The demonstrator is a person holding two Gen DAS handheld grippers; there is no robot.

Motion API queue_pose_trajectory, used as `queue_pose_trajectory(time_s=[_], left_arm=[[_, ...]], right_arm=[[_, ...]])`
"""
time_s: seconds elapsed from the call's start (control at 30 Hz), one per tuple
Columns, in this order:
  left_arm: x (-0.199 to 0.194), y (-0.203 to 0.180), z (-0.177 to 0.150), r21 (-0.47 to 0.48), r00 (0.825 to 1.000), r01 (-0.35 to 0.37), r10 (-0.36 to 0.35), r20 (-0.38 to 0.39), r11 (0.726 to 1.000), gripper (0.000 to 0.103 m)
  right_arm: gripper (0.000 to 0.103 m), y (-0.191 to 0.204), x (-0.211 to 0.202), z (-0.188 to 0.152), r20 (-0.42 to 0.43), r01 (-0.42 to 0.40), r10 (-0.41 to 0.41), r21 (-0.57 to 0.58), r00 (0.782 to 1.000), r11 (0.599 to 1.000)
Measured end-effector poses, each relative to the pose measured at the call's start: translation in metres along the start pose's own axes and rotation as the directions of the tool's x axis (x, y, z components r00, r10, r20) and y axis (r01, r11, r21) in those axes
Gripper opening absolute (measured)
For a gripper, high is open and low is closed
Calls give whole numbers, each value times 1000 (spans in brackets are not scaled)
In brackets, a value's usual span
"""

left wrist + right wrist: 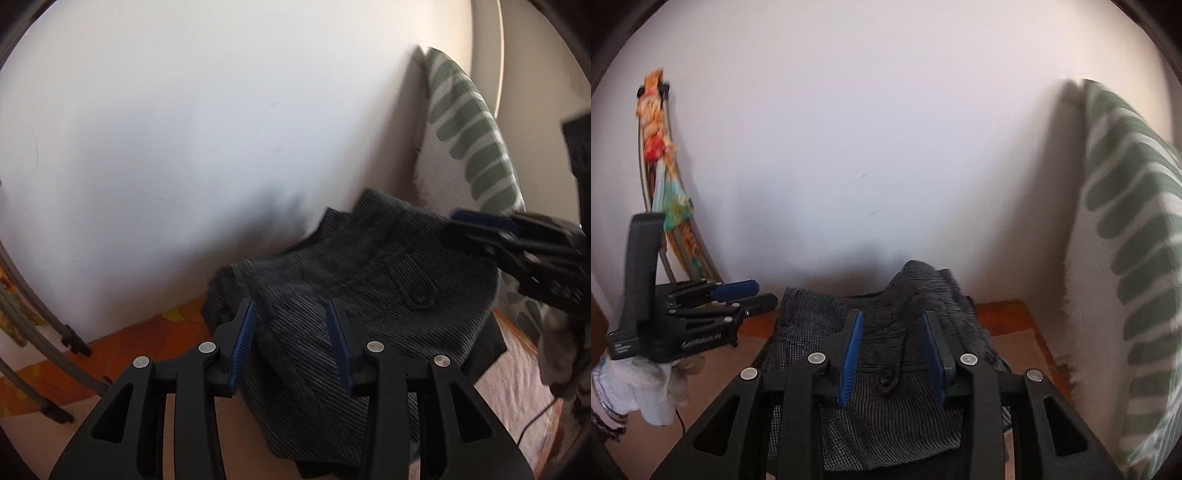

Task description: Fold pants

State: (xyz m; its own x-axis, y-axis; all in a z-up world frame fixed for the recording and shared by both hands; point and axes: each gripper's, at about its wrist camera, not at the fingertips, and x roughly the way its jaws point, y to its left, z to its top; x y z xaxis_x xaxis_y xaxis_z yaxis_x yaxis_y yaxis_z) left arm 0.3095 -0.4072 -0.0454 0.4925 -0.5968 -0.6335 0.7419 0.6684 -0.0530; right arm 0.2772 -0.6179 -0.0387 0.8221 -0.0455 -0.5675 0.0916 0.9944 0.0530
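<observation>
Dark grey pinstriped pants point(354, 295) lie bunched and folded on the bed by the white wall; a button tab point(419, 291) faces up. They also show in the right wrist view point(886, 354). My left gripper point(291, 310) is open and empty, its jaws spread just above the pants' near left part. My right gripper point(892, 321) is open and empty, jaws spread over the button area. The right gripper shows in the left wrist view point(480, 229) at the pants' right edge. The left gripper shows in the right wrist view point(753, 295), left of the pants, jaws a little apart.
A white wall point(184, 147) stands close behind the pants. A white pillow with green leaf print point(1126, 258) leans at the right. An orange patterned sheet point(155, 332) covers the bed. Curved metal rods with colourful cloth point(661, 177) lean at the left. A thin black cable point(535, 417) lies at the right.
</observation>
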Motion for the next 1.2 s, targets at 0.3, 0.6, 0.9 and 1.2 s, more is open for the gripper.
queue_pose_trajectory(time_s=[0.3, 0.6, 0.9, 1.2], left_arm=[[39, 4, -41, 70, 997, 34, -29, -77, 997, 41], [7, 17, -48, 21, 997, -35, 37, -73, 999, 40], [-92, 0, -43, -38, 998, -62, 62, -10, 997, 45], [-216, -42, -57, -65, 985, -120, 127, 118, 991, 73]], right_arm=[[13, -67, 71, -20, -156, 131, -120, 63, 981, 989], [14, -101, 65, -42, -105, 75, -53, 214, 993, 974], [29, -70, -47, -39, -18, 51, -48, 213, 999, 976], [57, -5, -165, -62, 40, 52, -61, 188, 997, 981]])
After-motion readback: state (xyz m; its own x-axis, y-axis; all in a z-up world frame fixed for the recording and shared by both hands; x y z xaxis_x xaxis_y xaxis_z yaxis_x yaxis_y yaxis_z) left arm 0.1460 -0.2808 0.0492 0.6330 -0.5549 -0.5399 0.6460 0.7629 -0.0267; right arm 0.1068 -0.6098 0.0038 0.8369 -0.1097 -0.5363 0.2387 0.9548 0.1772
